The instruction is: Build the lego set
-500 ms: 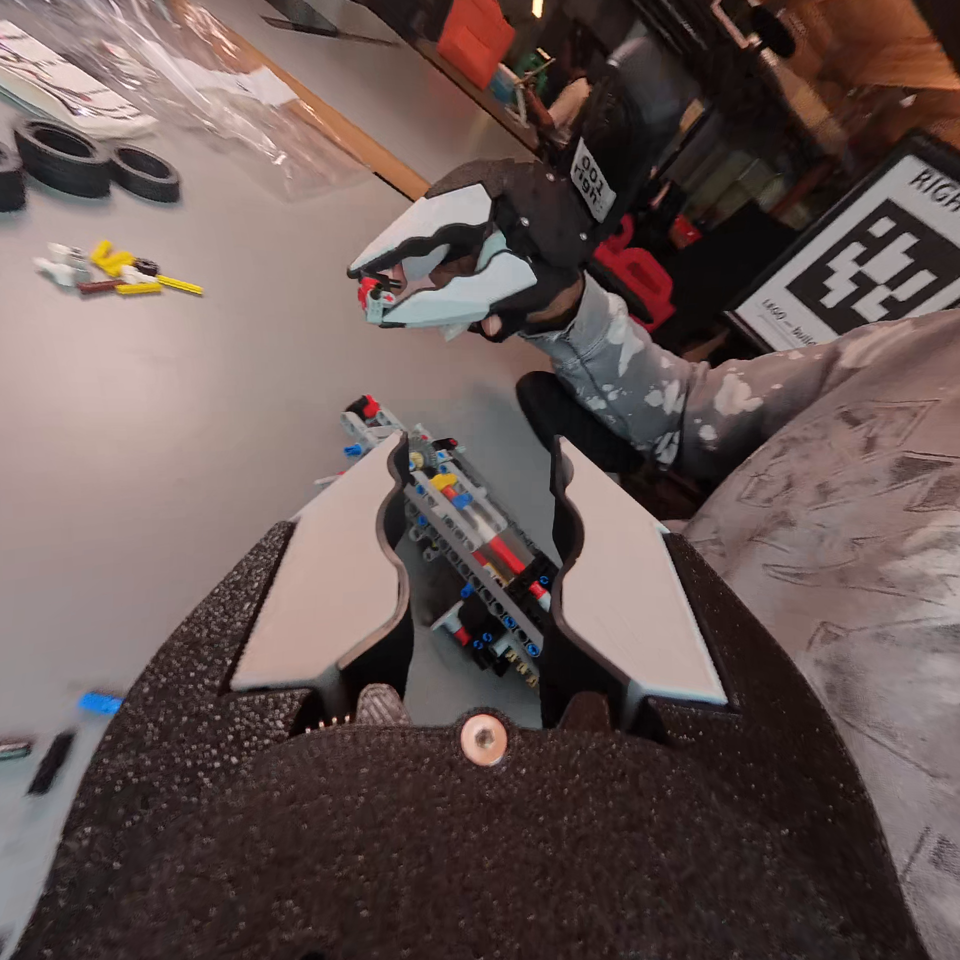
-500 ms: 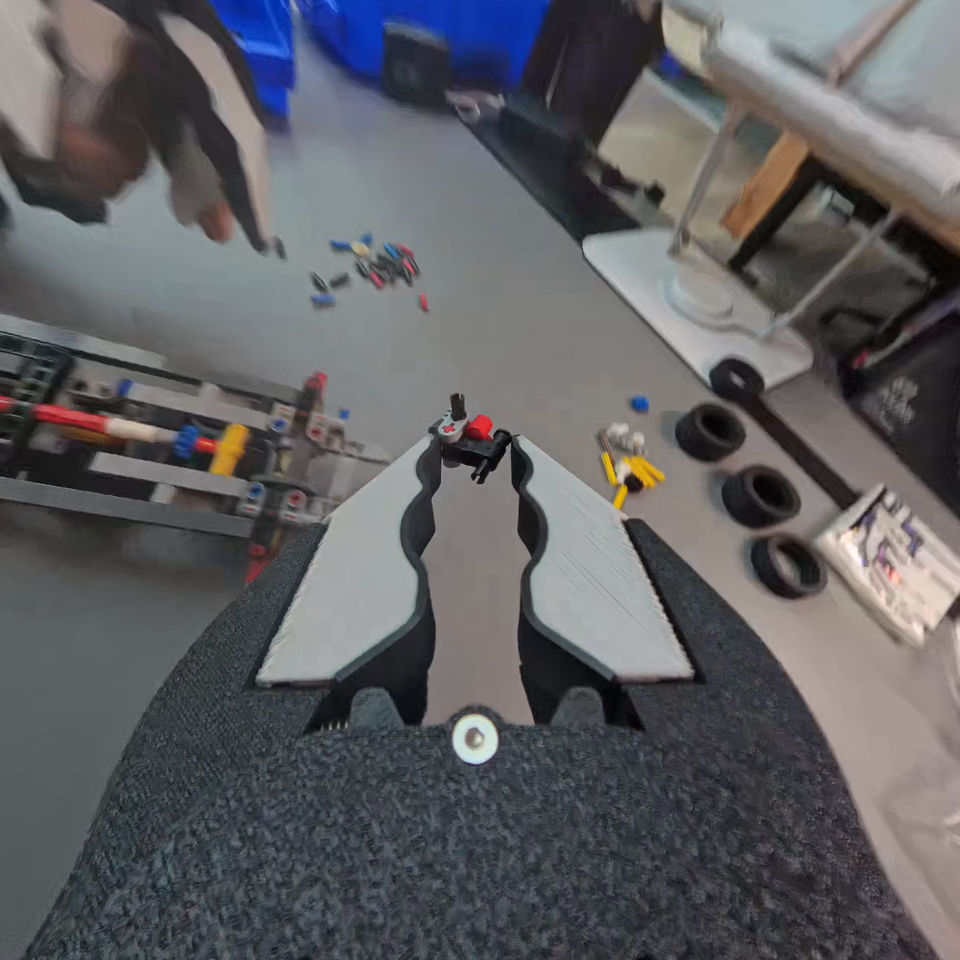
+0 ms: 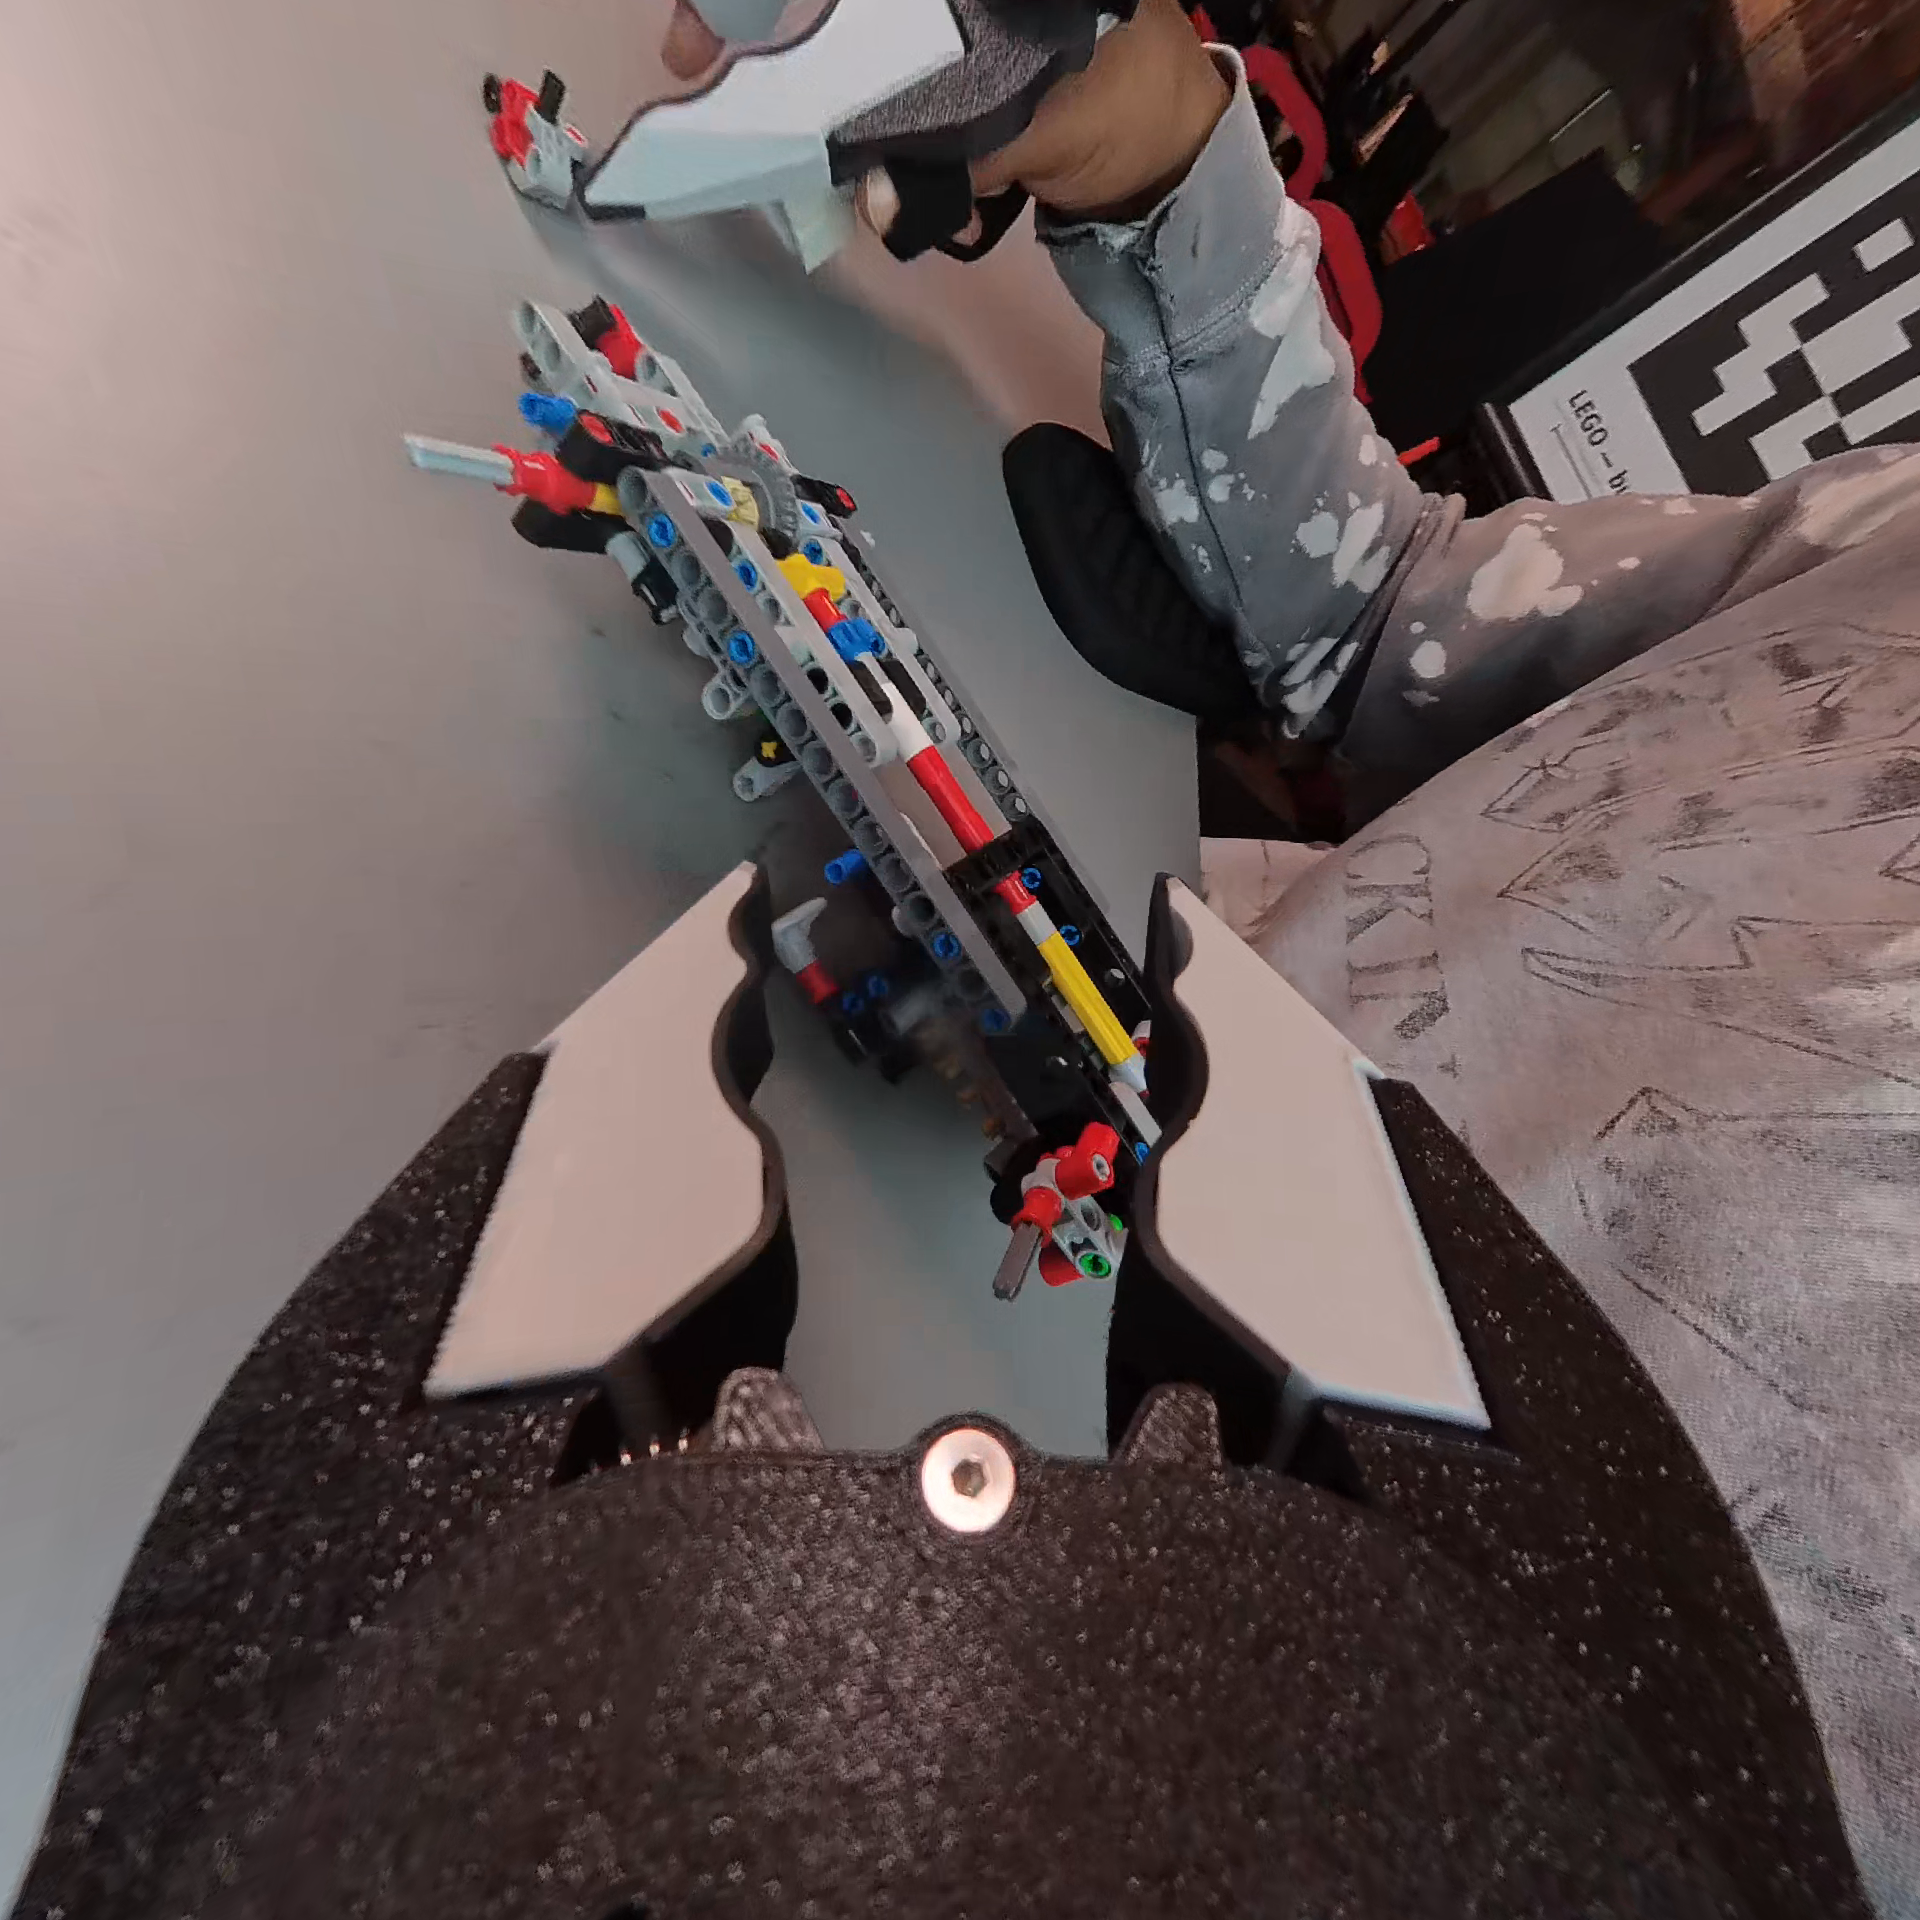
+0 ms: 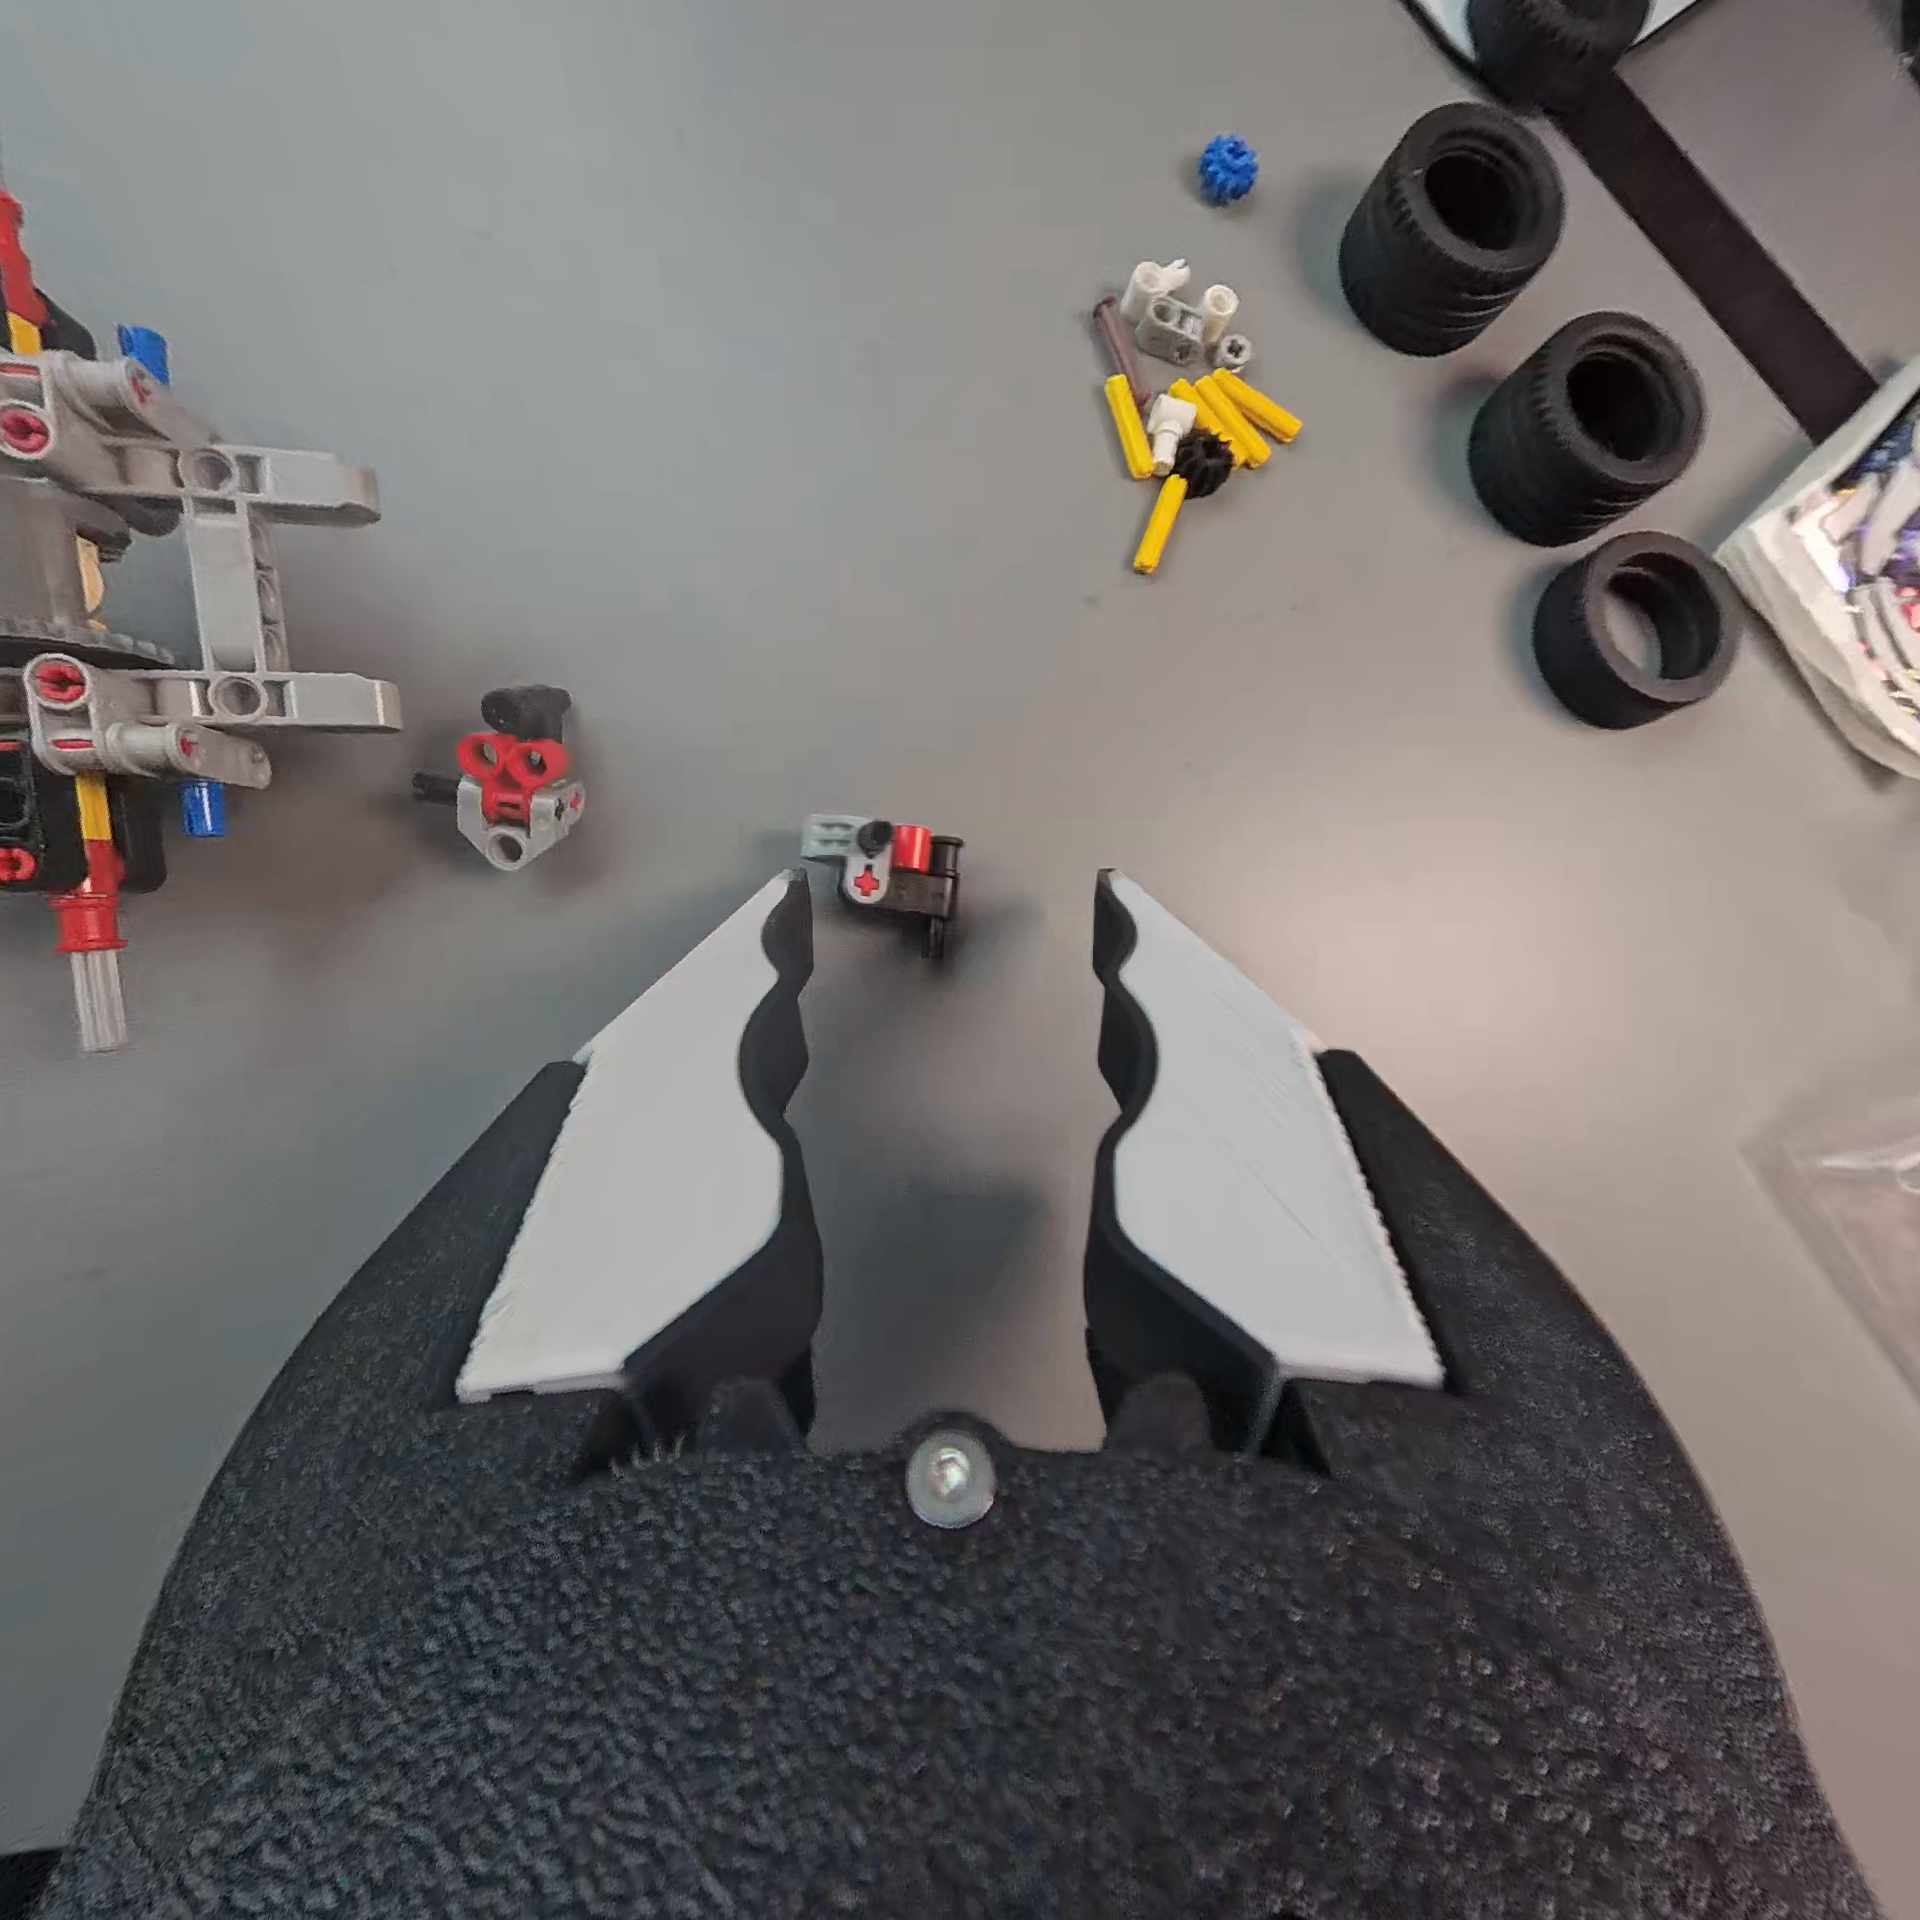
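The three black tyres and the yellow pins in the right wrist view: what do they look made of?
The three black tyres look like soft rubber: matte, dull black, with fine ribbing on the tread and no glare. The yellow pins look like hard moulded plastic: smooth, evenly coloured, with crisp ridged edges and a slight sheen. Neither can be confirmed by sight alone.

A matte grey tabletop [image 4: 935, 416] fills both views under soft, even light. Beyond its far edge, red chairs [image 3: 1320, 208] stand in a dim room, beside a framed black-and-white marker board [image 3: 1714, 343].
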### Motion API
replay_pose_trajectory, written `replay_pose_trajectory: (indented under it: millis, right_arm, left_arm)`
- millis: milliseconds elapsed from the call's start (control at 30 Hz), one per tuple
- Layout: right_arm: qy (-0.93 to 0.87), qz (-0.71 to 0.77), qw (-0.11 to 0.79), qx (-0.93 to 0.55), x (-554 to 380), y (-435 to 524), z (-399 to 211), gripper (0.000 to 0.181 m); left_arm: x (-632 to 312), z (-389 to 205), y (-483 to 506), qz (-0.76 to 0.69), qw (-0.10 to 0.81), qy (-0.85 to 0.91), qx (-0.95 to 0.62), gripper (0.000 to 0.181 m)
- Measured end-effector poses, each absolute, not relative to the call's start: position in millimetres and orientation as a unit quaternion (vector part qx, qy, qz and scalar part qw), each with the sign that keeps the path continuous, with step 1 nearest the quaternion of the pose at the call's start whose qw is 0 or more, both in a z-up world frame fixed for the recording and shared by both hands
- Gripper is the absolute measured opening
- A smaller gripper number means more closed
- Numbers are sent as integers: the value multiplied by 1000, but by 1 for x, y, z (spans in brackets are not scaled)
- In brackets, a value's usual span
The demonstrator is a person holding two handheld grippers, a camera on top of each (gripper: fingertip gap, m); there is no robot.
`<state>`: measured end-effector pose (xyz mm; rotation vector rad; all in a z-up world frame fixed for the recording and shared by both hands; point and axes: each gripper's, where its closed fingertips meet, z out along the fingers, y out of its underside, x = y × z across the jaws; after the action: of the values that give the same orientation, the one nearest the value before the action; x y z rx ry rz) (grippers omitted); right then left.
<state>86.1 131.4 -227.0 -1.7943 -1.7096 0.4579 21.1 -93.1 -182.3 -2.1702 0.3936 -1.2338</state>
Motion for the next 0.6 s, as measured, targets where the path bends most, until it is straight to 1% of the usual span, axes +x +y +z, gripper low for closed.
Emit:
replay_pose_trajectory:
  millis: [67, 133, 167, 233, 300, 367, 400, 433, 467, 500, 533, 567, 600]
  right_arm:
    - [-632, 216, 332, -666, 88, 125, -202, 55]
    - [-649, 296, 333, -617, 83, 92, -171, 52]
    - [-674, 325, 330, -576, 82, 68, -159, 55]
    - [-740, 343, 325, -478, 80, 14, -146, 62]
    - [-805, 303, 332, -386, 75, -33, -146, 77]
    - [-875, 170, 344, -296, 70, -53, -164, 93]
    - [-901, 102, 337, -255, 69, -56, -176, 101]
    - [-919, 66, 314, -230, 69, -61, -188, 106]
    - [-932, 54, 287, -213, 71, -68, -200, 100]
    - [-946, 48, 250, -200, 77, -73, -211, 86]
    - [-947, 38, 247, -201, 77, -70, -214, 85]
    - [-947, 44, 242, -206, 79, -68, -213, 84]
    - [-944, 63, 234, -222, 82, -66, -210, 84]
  left_arm:
    - [30, -187, -98, -481, 282, 151, -816, 58]
    - [35, -194, -99, -476, 267, 162, -822, 40]
    - [37, -195, -98, -473, 266, 170, -823, 24]
    - [42, -194, -97, -464, 270, 194, -821, 23]
    - [46, -192, -95, -457, 265, 216, -821, 22]
    - [53, -188, -92, -451, 260, 241, -819, 21]
    - [59, -185, -92, -448, 256, 258, -817, 20]
    - [65, -183, -91, -443, 255, 278, -814, 20]
    - [72, -179, -91, -440, 257, 295, -808, 19]
    - [76, -175, -90, -439, 258, 304, -805, 20]
    - [76, -174, -88, -427, 264, 308, -808, 21]
    - [74, -167, -84, -422, 290, 302, -804, 17]
    - [67, -156, -78, -424, 320, 281, -799, 27]
